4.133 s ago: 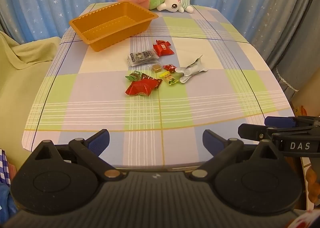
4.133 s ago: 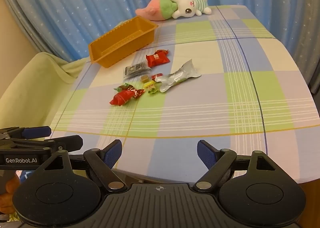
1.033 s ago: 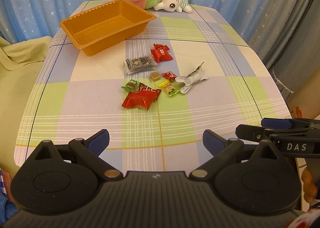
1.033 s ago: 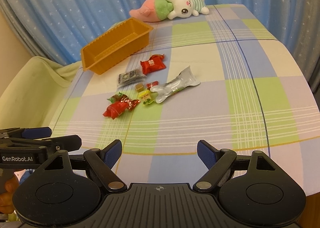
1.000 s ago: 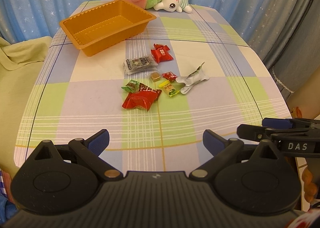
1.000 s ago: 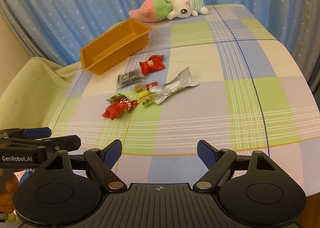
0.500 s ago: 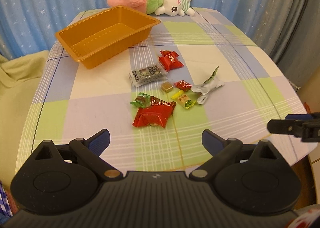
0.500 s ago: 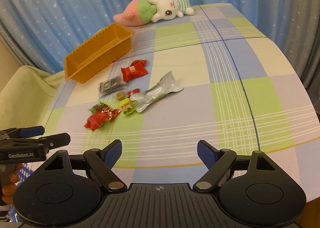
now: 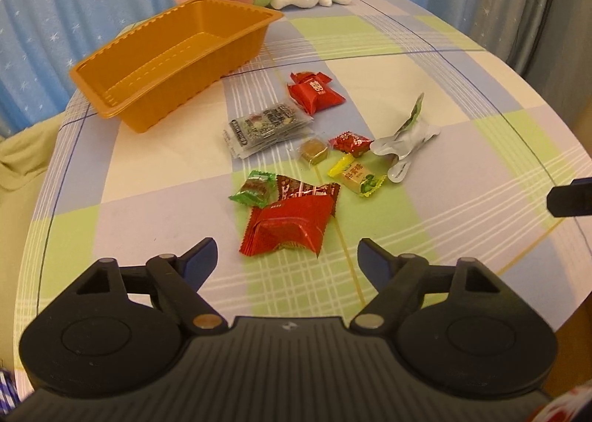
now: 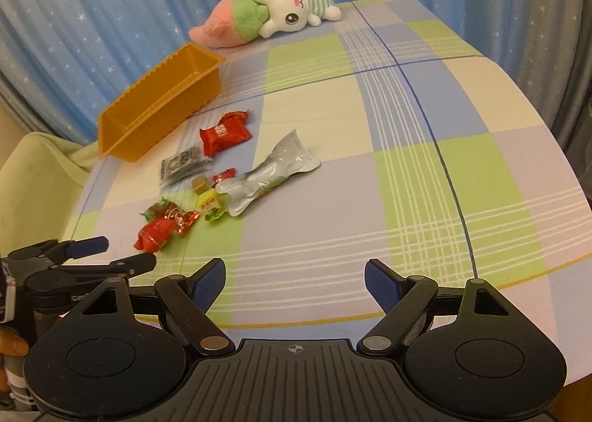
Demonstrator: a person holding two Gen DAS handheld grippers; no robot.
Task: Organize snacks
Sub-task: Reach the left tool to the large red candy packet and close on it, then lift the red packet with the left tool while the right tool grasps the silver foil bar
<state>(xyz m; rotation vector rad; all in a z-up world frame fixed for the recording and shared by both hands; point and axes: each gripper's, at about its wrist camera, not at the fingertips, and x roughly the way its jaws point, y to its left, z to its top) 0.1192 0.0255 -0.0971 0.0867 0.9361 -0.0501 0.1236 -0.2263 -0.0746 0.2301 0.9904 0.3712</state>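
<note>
A checked tablecloth [image 9: 462,96] covers the table, and the snacks are gathered near its middle. The left gripper [image 9: 286,263] is held above the near edge, its jaws closing with nothing between them; the large red packet [image 9: 288,227] lies just beyond the fingertips, apparently not touched, though the angle leaves this uncertain. Beside that packet a small green-wrapped candy [image 9: 253,193] is seen, and further in lie a yellow candy [image 9: 357,176], a brown cube [image 9: 313,151], a small red candy [image 9: 350,142], a dark flat packet [image 9: 264,126] and a second red packet [image 9: 314,92]. A silver pouch [image 10: 268,172] is spread toward the right side of the group. An orange tray [image 9: 111,68] stands empty near the far left corner, well apart from the snacks, and a plush rabbit [image 10: 266,14] rests at the far edge. The right gripper [image 10: 295,283] is held released over the near edge, nothing between its fingers.
</note>
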